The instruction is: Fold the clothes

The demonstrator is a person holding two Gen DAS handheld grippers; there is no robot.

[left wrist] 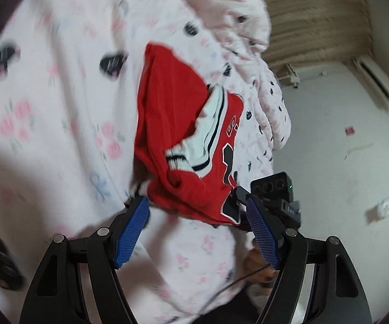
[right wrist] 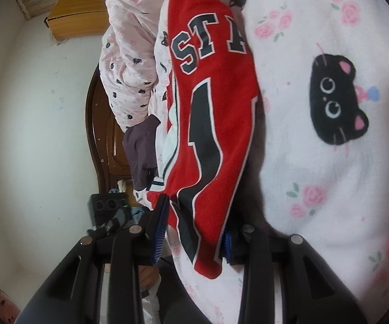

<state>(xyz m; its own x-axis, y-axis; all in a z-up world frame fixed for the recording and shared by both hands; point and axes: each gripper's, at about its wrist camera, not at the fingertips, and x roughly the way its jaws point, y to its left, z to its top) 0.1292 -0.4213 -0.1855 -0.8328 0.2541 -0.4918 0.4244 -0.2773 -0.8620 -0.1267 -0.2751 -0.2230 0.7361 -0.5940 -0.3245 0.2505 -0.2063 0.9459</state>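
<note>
A red jersey [left wrist: 178,124] with white and black trim and black lettering lies bunched on a pink floral bedsheet [left wrist: 46,113]. My left gripper [left wrist: 197,210] is open, its blue pads [left wrist: 132,229] on either side of the jersey's near edge. In the right wrist view the jersey [right wrist: 213,108] lies lengthwise, showing "ST" letters and a large number. My right gripper [right wrist: 194,229] is open, and the jersey's near end lies between its blue pads [right wrist: 160,226]. The other gripper's body [right wrist: 108,208] shows at the left.
The sheet [right wrist: 329,54] has black cat faces and pink roses. A bunched pink quilt [right wrist: 129,54] and a dark grey garment [right wrist: 140,148] lie by the wooden bed frame [right wrist: 97,135]. White floor [left wrist: 343,148] lies beyond the bed edge. The right gripper's body [left wrist: 272,189] is close by.
</note>
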